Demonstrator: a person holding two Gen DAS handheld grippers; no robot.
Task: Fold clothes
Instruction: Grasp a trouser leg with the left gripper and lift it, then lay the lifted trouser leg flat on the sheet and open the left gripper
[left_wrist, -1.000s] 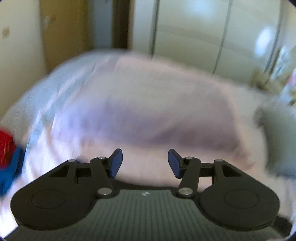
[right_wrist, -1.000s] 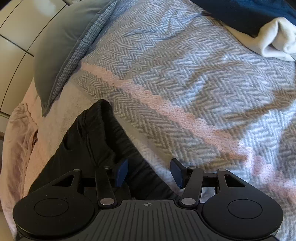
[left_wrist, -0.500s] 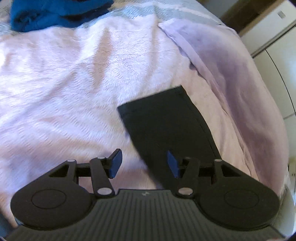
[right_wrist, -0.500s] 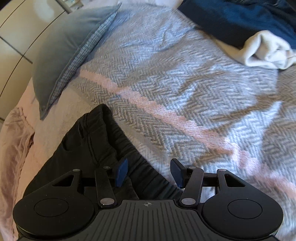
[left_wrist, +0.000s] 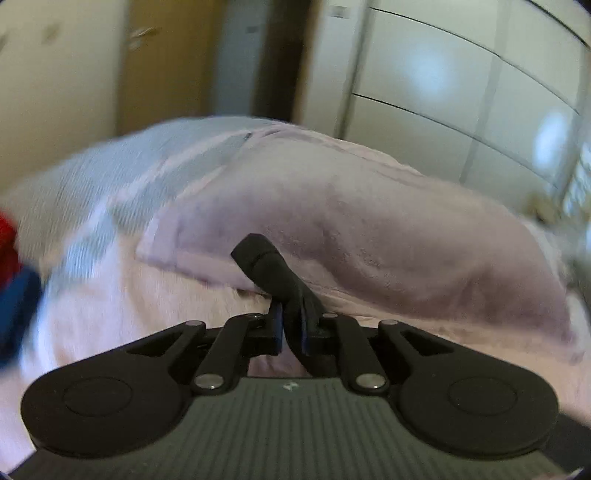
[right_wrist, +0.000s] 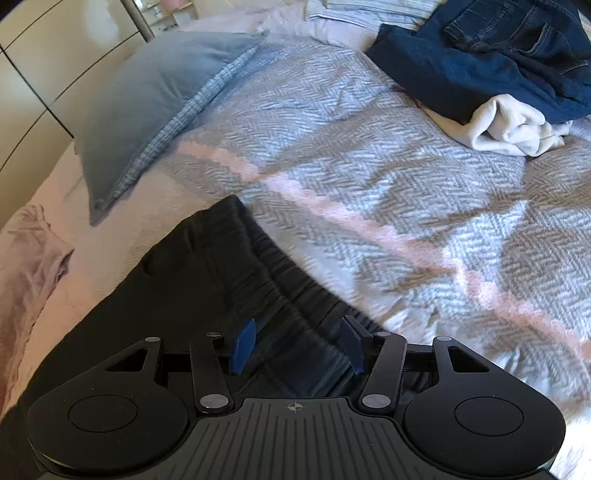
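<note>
From your left wrist view, your left gripper (left_wrist: 291, 328) has just been closing, and its jaws now pinch a bunched end of the black trousers (left_wrist: 275, 275). That end sticks up and away from the fingertips as a short dark roll, along the line the gripper points. Behind it lies the mauve pillow (left_wrist: 369, 236), close to the roll; whether they touch you cannot tell through the blur. To the far left, a red and blue garment (left_wrist: 13, 273) sits at the edge of the frame, well apart. Cupboard doors (left_wrist: 461, 96) stand beyond the bed.

From your right wrist view, your right gripper (right_wrist: 295, 345) stands wide, its blue pads apart with nothing pressed between them. The trousers' gathered waistband (right_wrist: 266, 258) lies directly under and ahead of it, running on a diagonal from upper left to lower right. So your right hand is the nearer one to the waist, and the left holds the other end. The grey cushion (right_wrist: 147, 110) lies just beside the waistband's far corner. The jeans (right_wrist: 498, 55) and the cream garment (right_wrist: 509, 129) rest well apart on the herringbone blanket (right_wrist: 369, 166), whose stretch ahead looks free for folding.
</note>
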